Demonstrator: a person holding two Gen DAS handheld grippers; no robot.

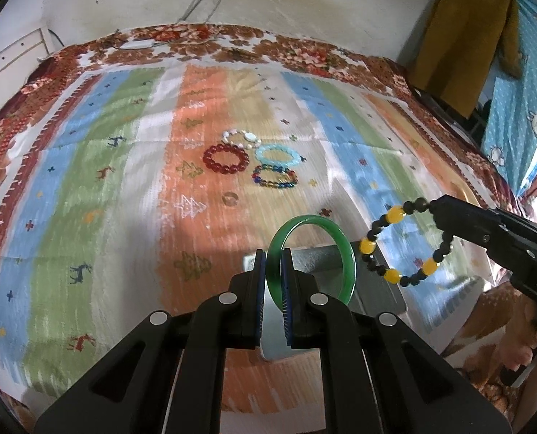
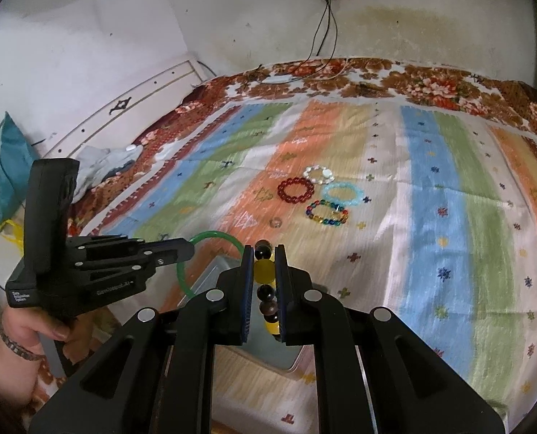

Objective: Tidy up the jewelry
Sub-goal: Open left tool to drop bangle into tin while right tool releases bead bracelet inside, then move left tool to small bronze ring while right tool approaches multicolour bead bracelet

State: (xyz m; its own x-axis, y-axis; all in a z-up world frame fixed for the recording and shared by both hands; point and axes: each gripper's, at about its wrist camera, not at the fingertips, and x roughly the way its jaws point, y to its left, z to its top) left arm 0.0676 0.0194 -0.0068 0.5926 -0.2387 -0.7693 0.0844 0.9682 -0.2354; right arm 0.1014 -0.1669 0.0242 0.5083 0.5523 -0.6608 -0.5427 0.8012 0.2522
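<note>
My left gripper (image 1: 275, 264) is shut on a green bangle (image 1: 344, 249), held upright above a grey metal box (image 1: 373, 282); the bangle also shows in the right wrist view (image 2: 218, 235). My right gripper (image 2: 263, 267) is shut on a black-and-yellow bead bracelet (image 2: 264, 267), which hangs to the right of the bangle in the left wrist view (image 1: 395, 215). On the striped cloth farther off lie a red bead bracelet (image 1: 225, 160), a white one (image 1: 241, 138), a light blue one (image 1: 278, 155), a multicoloured one (image 1: 275, 177) and a small ring (image 1: 229, 198).
The striped cloth (image 1: 105, 181) covers a bed with a floral blanket (image 1: 196, 36) against a white wall. A headboard (image 2: 123, 108) and crumpled cloth (image 2: 102, 166) lie to the left. Clothes and a blue curtain (image 1: 514, 72) hang at the right.
</note>
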